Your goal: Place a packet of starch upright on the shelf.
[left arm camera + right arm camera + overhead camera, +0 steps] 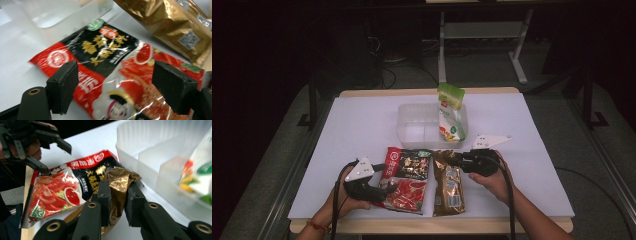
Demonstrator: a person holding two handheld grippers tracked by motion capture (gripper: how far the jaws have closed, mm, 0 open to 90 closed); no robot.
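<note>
Right gripper view: gold pouch (117, 182) sits with its crumpled top edge pinched between the pads of the right gripper (117, 197); jaws clamped on foil.
Gold pouch position: lying on the white table (357, 125), right of the red sauce packet (408, 179), near the front edge, top end toward the clear bin (412, 122).
Grip quality: hold is on a thin folded corner only; judged marginal.
Slip risk: smooth foil could pull out of the pads if the pouch is lifted fast, since its weight hangs below the grip.
Left gripper (388, 190): jaws stand apart over the red sauce packet, pads not pressing on it.
Snag risk: the two packs lie side by side, edges close; dragging the gold pouch could shift the red one.
Bin hazard: green snack bag (451, 116) stands upright at the bin's right end; a swinging pouch could topple it.
Clearance: bin wall is near; a low carry could catch the rim.
</note>
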